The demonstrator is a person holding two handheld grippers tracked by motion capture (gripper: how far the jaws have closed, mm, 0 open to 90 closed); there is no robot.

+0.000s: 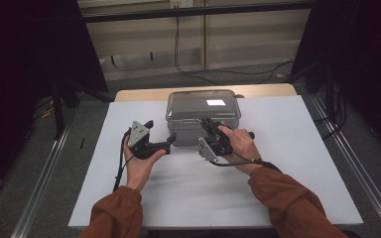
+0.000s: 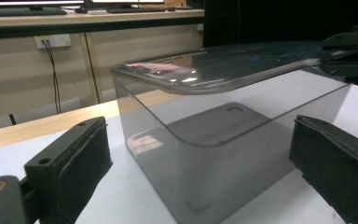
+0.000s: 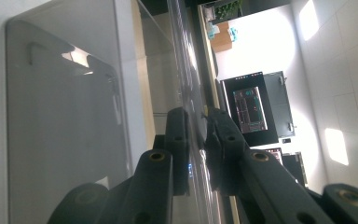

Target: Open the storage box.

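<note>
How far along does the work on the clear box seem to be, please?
Early. Done: the right gripper has its jaws closed on the lid edge of the clear box. In hand: the open left gripper sits at the box's left end. Left: the lid is not lifted.

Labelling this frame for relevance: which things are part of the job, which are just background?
In play:
- clear box
- its lid, rim clamped by the right gripper
- left gripper, open at the box's near corner

Background:
- white table
- wall cables
- monitor
- power outlet
</note>
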